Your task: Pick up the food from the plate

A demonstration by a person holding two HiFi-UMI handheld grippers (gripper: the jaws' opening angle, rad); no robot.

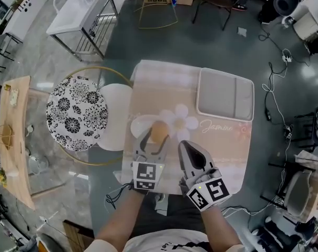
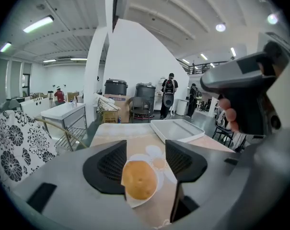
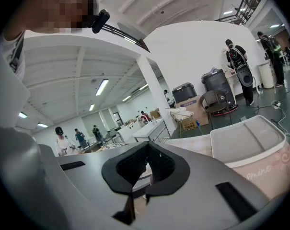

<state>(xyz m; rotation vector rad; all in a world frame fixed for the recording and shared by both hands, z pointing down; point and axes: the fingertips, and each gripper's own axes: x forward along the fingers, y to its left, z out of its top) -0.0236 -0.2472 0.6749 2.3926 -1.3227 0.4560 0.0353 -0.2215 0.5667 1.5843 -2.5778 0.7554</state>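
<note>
Left tool point(image 2: 145, 150), held by me over the worktop point(image 1: 222, 140): jaws stood apart, one on either side of the bun point(image 2: 140, 179), with a clear gap on the right-hand side and nothing yet squeezed. The bun lay on the small white plate point(image 2: 135, 202) directly beneath the jaws, at the near left part of the worktop.

The bun looked light, soft and rounded, with a smooth crust; I judged it would dent or tear under a hard pinch. The best hold was across its widest middle, with both pads closing gently, low enough not to slip over the dome. The plate appeared light too and might slide if nudged.

Right tool point(image 3: 145, 152): jaws together and empty, held just to the right of the left one.

Ahead and to the right of the left tool sat a shallow grey tray point(image 1: 224, 94), well apart from the plate. The worktop's left edge ran close beside the plate, with a floral-cushioned chair point(image 1: 77, 113) beyond it; open room lay above and to the right.
</note>
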